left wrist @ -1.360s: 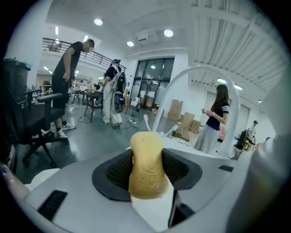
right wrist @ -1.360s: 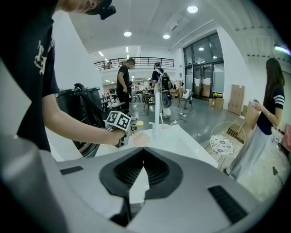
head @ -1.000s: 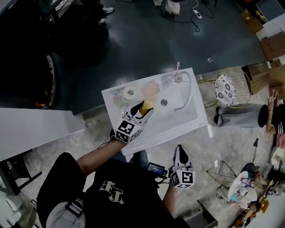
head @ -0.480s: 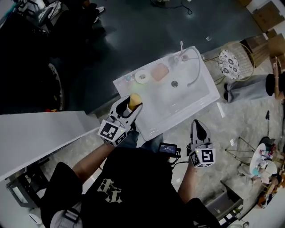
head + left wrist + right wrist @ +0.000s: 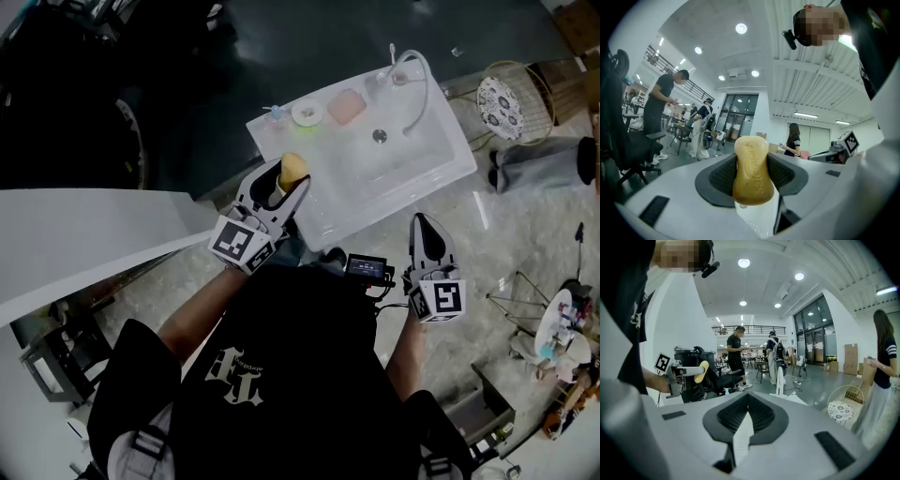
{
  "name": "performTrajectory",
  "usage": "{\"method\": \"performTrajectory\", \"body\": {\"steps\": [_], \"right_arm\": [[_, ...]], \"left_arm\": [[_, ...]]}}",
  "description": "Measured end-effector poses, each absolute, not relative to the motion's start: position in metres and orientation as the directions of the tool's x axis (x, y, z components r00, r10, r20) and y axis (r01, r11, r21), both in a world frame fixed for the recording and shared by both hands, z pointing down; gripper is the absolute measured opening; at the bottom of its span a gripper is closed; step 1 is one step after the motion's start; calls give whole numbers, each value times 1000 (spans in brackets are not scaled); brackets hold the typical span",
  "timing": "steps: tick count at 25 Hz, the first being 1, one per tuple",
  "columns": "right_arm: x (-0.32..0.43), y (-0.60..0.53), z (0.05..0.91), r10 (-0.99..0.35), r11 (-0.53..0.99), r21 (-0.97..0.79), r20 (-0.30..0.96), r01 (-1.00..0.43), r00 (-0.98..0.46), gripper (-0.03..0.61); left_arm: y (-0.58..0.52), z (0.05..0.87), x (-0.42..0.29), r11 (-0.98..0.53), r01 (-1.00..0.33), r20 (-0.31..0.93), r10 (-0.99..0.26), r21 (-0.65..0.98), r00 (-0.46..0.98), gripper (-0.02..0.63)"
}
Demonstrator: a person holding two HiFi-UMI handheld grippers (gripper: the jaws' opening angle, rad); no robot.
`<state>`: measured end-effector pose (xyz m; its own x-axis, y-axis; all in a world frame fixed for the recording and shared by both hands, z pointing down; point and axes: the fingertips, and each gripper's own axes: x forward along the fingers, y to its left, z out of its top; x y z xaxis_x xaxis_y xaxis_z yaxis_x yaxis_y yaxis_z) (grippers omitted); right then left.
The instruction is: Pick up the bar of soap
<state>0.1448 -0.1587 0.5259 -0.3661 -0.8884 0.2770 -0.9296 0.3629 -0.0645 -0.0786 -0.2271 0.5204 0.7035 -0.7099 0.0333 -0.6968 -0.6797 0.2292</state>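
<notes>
Left gripper (image 5: 284, 187) clamps a smooth, waisted yellow bar of soap (image 5: 751, 171) with embossed lettering upright between ribbed black pads, at the left edge of a glossy white sink (image 5: 441, 178) with a curved faucet (image 5: 419, 84). Right gripper (image 5: 747, 401), jaws together, grips nothing. Dark polished floor (image 5: 234, 56) lies beyond.

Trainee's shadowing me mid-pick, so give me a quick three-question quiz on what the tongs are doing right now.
1. True or false: the left tongs are shut on the yellow oval bar of soap.
2. The right tongs are: A open, B shut and empty, C shut on soap.
3. Which tongs are nearer the white rectangular sink?
Key: 1 true; 2 B; 3 left.
</notes>
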Motion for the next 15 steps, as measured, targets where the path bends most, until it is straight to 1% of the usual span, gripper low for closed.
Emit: {"method": "performTrajectory", "body": {"steps": [3,7,12,15], "right_arm": [[160,-146,530,-878,395,-28,284,-918,-386,8],[174,-128,533,-861,447,-9,268,-894,-433,8],[182,-113,530,-856,439,-58,276,-897,-437,8],[188,-97,533,-850,451,-58,277,-891,-448,8]], "left_arm": [[-214,511,-68,-672,-706,11,-723,224,691,198],[-196,507,-54,-651,-727,11,-743,220,669,198],[-171,508,-34,-645,-734,15,-749,214,663,198],[-154,509,-23,-646,-733,25,-747,213,665,198]]}}
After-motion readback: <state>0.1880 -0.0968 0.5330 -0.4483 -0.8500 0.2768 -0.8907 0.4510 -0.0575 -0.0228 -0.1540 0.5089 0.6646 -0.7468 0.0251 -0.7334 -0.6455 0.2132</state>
